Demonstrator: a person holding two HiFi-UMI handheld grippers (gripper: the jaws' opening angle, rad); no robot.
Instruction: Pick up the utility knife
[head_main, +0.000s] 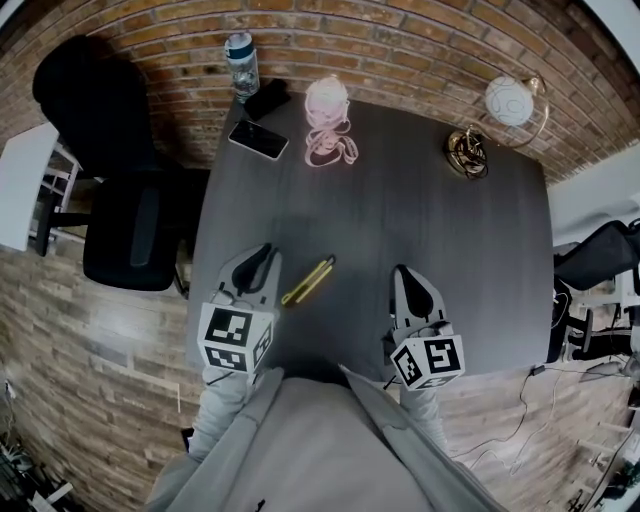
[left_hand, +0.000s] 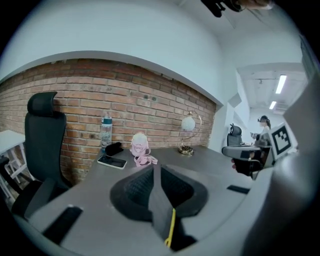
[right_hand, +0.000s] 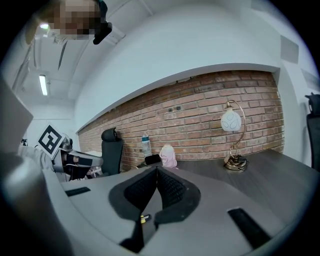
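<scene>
The yellow utility knife (head_main: 308, 281) lies slantwise on the dark grey table (head_main: 400, 215), near its front edge. My left gripper (head_main: 264, 252) hovers just to the knife's left, its jaws shut with nothing between them. My right gripper (head_main: 403, 271) stands farther to the knife's right, also shut and empty. In the left gripper view the closed jaws (left_hand: 154, 167) meet in a line, and a strip of the yellow knife (left_hand: 172, 226) shows below them. Under the closed jaws (right_hand: 156, 170) in the right gripper view, a small yellow bit of the knife (right_hand: 143, 218) shows.
At the table's far side lie a phone (head_main: 258, 139), a black case (head_main: 268, 98), a water bottle (head_main: 241, 62), a pink object with a cord (head_main: 327, 112) and a globe lamp (head_main: 508, 101) on a gold base (head_main: 467, 152). A black office chair (head_main: 115, 205) stands left of the table.
</scene>
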